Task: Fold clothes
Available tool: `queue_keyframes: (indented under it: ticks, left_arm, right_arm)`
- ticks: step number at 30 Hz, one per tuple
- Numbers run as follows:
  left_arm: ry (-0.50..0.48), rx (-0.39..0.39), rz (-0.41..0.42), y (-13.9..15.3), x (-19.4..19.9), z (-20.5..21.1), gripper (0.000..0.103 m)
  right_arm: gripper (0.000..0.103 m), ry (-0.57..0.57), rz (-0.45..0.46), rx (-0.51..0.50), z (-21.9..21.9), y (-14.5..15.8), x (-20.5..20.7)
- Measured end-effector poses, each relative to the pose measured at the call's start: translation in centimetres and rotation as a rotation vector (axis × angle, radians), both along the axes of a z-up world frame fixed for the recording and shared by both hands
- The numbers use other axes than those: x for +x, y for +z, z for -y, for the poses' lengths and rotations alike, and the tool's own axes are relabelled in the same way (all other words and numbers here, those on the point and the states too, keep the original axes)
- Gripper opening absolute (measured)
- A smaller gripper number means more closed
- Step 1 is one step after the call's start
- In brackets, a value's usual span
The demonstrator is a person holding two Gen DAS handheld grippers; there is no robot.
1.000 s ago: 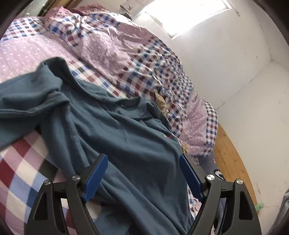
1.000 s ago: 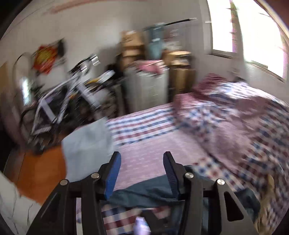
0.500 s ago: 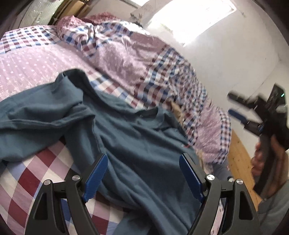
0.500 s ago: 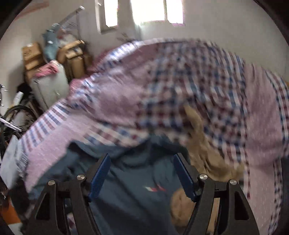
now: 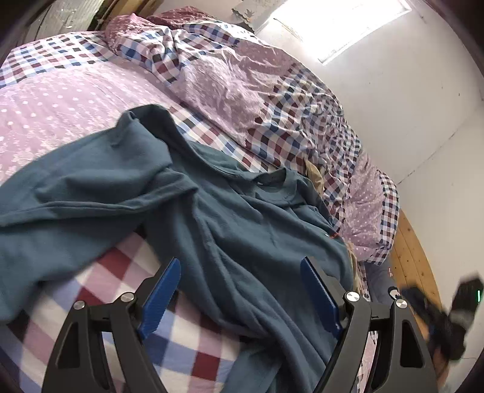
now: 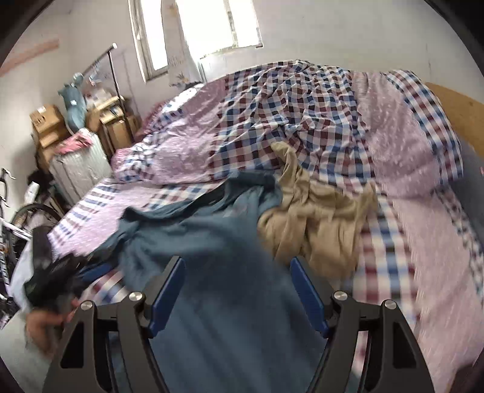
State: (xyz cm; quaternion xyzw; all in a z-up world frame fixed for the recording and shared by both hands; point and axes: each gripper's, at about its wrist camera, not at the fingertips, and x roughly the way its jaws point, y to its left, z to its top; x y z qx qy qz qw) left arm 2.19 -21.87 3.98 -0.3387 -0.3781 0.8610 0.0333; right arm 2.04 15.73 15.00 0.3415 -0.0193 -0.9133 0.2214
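The right gripper (image 6: 237,293) has swung down from facing the room to hover, jaws apart, over the teal shirt (image 5: 230,229) rumpled on the bed (image 5: 60,99). The left gripper (image 5: 240,297) hangs likewise released. Step: approach; next, each should pinch a hem edge.

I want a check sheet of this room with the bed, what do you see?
Surface: bed sheet, checked and dotted, rumpled.
Job's things: teal shirt spread out crumpled, unfolded; tan garment bunched beside it, touching.
Clutter: quilt heaped along the far side.
Grippers: left gripper open above the shirt; right gripper open over the shirt, gripping nothing.
Cables: nothing seen.
Surroundings: window, cardboard boxes, suitcase, bicycle wheel, wooden floor.
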Motion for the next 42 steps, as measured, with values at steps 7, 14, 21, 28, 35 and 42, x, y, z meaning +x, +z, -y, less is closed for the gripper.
queue_keyframes:
  ticks: [7,14,21,28,35,42]
  left_arm:
    - [-0.083,-0.069,-0.037,1.4,4.6,-0.3,0.085]
    - [-0.063,-0.117,0.086,-0.8,14.8,0.1,0.085]
    - [-0.013,-0.114,0.175,-1.8,20.0,0.8,0.085]
    - [-0.094,-0.339,0.230,-2.1,19.9,-1.6,0.084]
    - [-0.145,-0.591,0.243,-2.2,19.2,-4.9,0.058]
    - [-0.229,-0.712,0.215,-2.0,19.6,-7.8,0.007]
  right_arm:
    - [0.076,0.026,0.002,-0.041,-0.4,-3.9,10.0]
    - [0.076,0.037,0.015,-0.113,-1.2,-5.4,14.0]
    - [0.076,0.136,-0.016,-0.134,0.1,-4.9,16.1]
    - [0.076,0.123,0.004,-0.172,-1.3,-5.2,16.3]
    - [0.076,0.066,0.026,-0.197,-3.2,-5.6,15.6]
    - [0.076,0.009,0.057,-0.188,-4.1,-6.5,14.7]
